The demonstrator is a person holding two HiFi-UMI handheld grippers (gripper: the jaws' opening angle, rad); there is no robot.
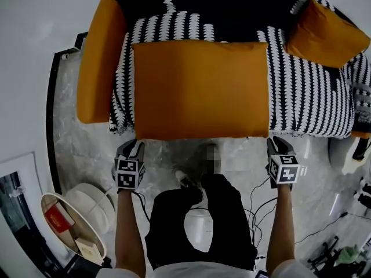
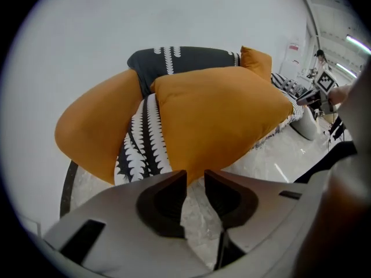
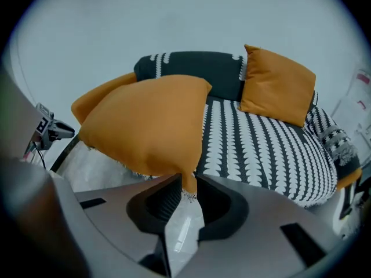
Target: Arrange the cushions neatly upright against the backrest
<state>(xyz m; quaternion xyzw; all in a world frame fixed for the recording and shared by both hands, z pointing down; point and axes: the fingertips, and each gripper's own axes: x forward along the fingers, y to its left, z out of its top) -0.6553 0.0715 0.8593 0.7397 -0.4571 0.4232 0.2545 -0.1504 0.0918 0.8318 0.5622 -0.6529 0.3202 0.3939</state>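
A large orange cushion (image 1: 200, 88) lies flat on the black-and-white patterned seat (image 1: 313, 91), its near edge overhanging the front. My left gripper (image 1: 132, 149) is at its near left corner, open, the cushion edge (image 2: 220, 120) just beyond the tips (image 2: 195, 178) and bare floor in the gap. My right gripper (image 1: 277, 145) is at the near right corner, open, with the corner's tip (image 3: 186, 181) hanging between the jaws (image 3: 184, 184). A second orange cushion (image 1: 101, 62) lies along the left side. A third (image 1: 324, 33) leans at the far right by the dark backrest (image 1: 232, 4).
The floor is pale marble with a dark border strip (image 1: 55, 126) on the left. A white round container (image 1: 75, 219) with a red item stands at the lower left. Cables (image 1: 261, 196) trail on the floor at the right. The person's dark-trousered legs (image 1: 200, 225) stand between the grippers.
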